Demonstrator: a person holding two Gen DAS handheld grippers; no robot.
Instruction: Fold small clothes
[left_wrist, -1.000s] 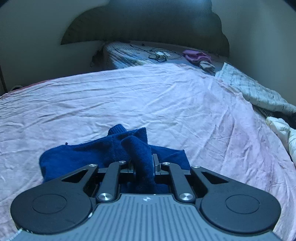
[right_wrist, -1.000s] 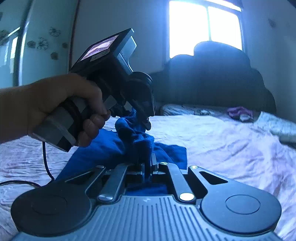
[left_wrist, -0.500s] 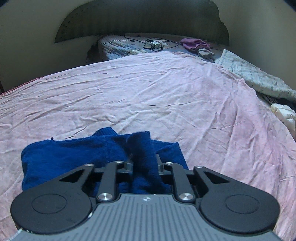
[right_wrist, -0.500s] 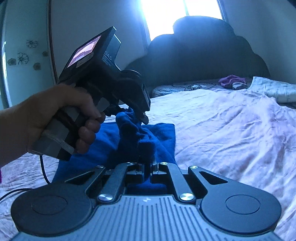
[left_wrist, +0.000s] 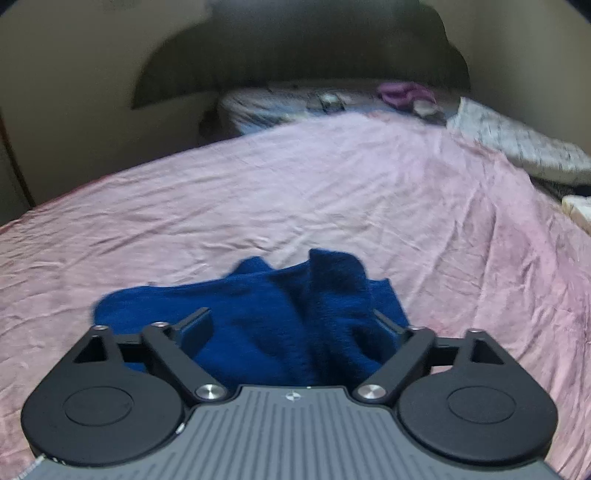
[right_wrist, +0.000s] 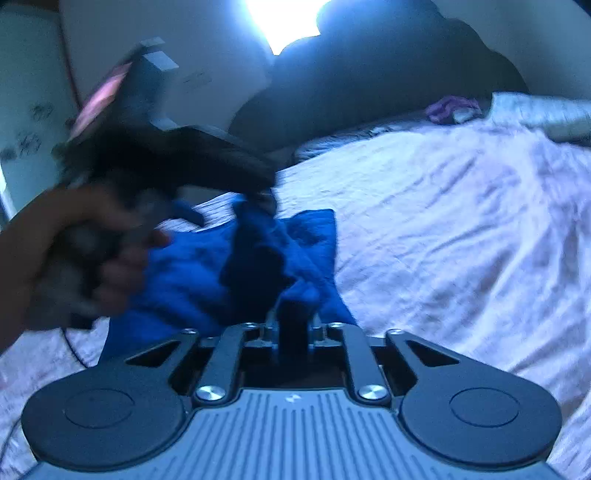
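Observation:
A dark blue fleece garment (left_wrist: 266, 317) lies bunched on the pink bed sheet (left_wrist: 295, 192). My left gripper (left_wrist: 291, 325) is over its near edge. Its jaws are opening and stand wide, with a raised fold lying loose between them. In the right wrist view the same garment (right_wrist: 207, 273) sits just ahead of my right gripper (right_wrist: 293, 325). Those jaws are opening a little, and a dark fold still stands in the narrow gap. A hand (right_wrist: 74, 240) holds the blurred left gripper (right_wrist: 229, 205) over the garment's far side.
A dark headboard (right_wrist: 388, 74) and a bright window (right_wrist: 284, 22) are at the bed's far end. A purple cloth (left_wrist: 402, 92) lies on a patterned pillow there. Checked bedding (left_wrist: 517, 147) is heaped along the right edge. A cable (right_wrist: 74, 347) trails at the left.
My left gripper has let go of the blue fold and spread its jaws wide. My right gripper's jaws have parted slightly around their fold. The garment has sunk onto the sheet.

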